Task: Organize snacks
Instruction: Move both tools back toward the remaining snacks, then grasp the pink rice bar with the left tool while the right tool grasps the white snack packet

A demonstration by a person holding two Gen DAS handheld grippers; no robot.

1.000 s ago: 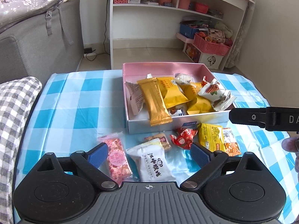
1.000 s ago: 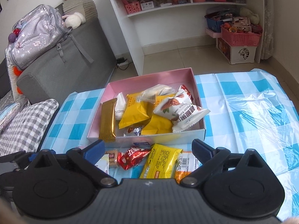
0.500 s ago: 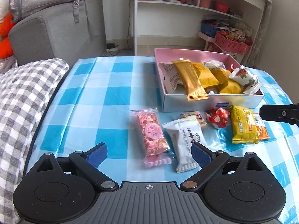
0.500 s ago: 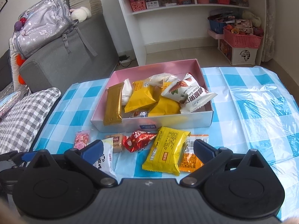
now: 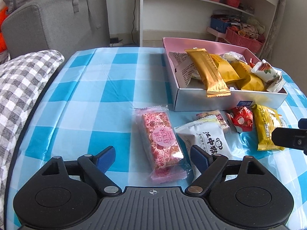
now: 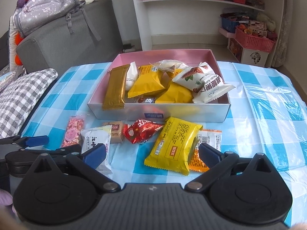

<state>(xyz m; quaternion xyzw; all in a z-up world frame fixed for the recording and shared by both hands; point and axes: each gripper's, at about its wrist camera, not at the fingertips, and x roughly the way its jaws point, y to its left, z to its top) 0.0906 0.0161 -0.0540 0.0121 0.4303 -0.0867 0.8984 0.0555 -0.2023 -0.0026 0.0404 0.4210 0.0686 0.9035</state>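
Hovering both tools over the table (image 5: pixel 107 88), nothing gripped. Box (image 6: pixel 157 113) sits ahead of my right gripper (image 6: pixel 152 153), already holding several packs; six loose ones lie in a row between it and me. My right gripper's jaws are spread wide, empty, with the yellow pack (image 6: pixel 175 145) right between the fingers and an orange pack (image 6: pixel 208 149) tucked under its right edge. My left gripper (image 5: pixel 153 156) is wide open too, empty, pink bar (image 5: pixel 161 140) dead ahead between the fingers, white pack (image 5: pixel 208 139) touching its right. Best move, I reckon: drop straight down, pinch across the pack's short width, grab only one wrapper, then lift clear over the box wall.
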